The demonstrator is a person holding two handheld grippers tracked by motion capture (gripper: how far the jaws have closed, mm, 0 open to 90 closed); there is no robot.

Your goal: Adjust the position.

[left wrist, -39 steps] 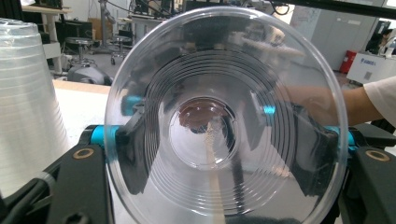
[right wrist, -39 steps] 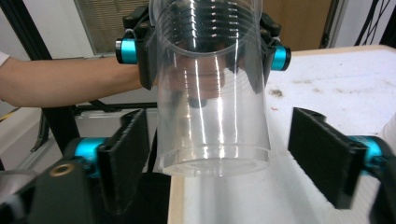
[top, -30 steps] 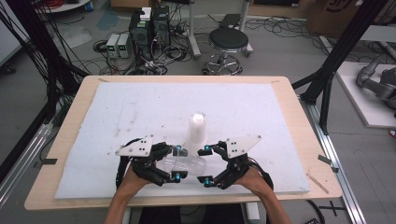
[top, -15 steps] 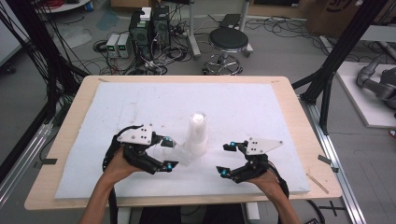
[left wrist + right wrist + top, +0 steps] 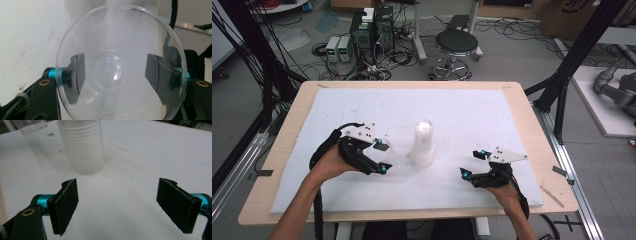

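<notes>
Clear cup (image 5: 121, 67) clamped in left gripper (image 5: 379, 157), lifted just left of stack (image 5: 422, 144) on white mat (image 5: 492, 120). Right gripper (image 5: 472, 164) empty, jaws wide. Step: separating cups. Next, probably: set cup down apart, upright, clear of stack.

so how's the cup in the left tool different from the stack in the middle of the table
The cup is a single one; the stack is many cups nested. The cup is held off the table, tipped so its open mouth faces the left tool's camera; the stack stands upside down on the white mat. The left tool is shut on the cup; nothing touches the stack. Both are clear ribbed plastic.
</notes>
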